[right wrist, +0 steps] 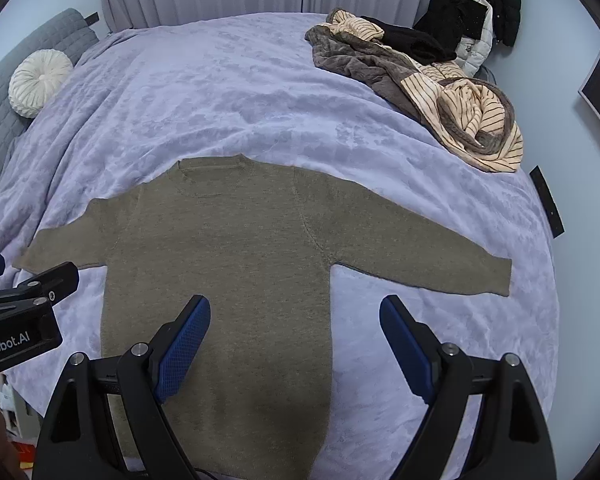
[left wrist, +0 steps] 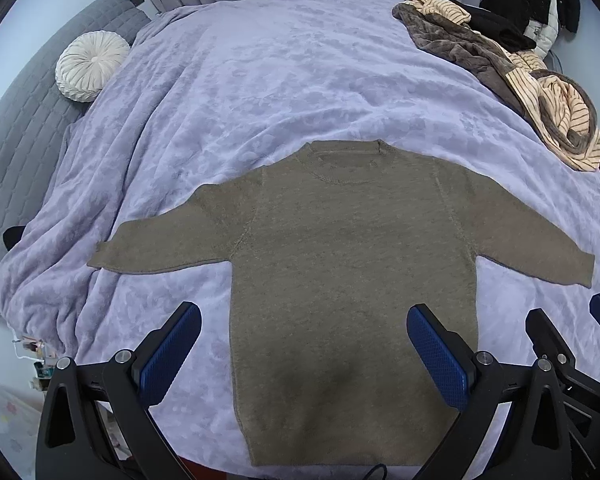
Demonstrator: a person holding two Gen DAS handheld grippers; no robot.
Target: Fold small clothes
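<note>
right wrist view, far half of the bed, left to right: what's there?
Round white cushion → bare lilac blanket → pile of striped and brown clothes → black and white jacket behind it.

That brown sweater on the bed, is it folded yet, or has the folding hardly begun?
Hardly begun. Done: the brown sweater lies flat on the lilac blanket, both sleeves spread out. In hand: nothing; the left tongs and right tongs hang open above its lower part, gripping no cloth. Left: no fold shows yet, so sleeves and body all remain, and a heap of striped clothes waits at the far right.
</note>
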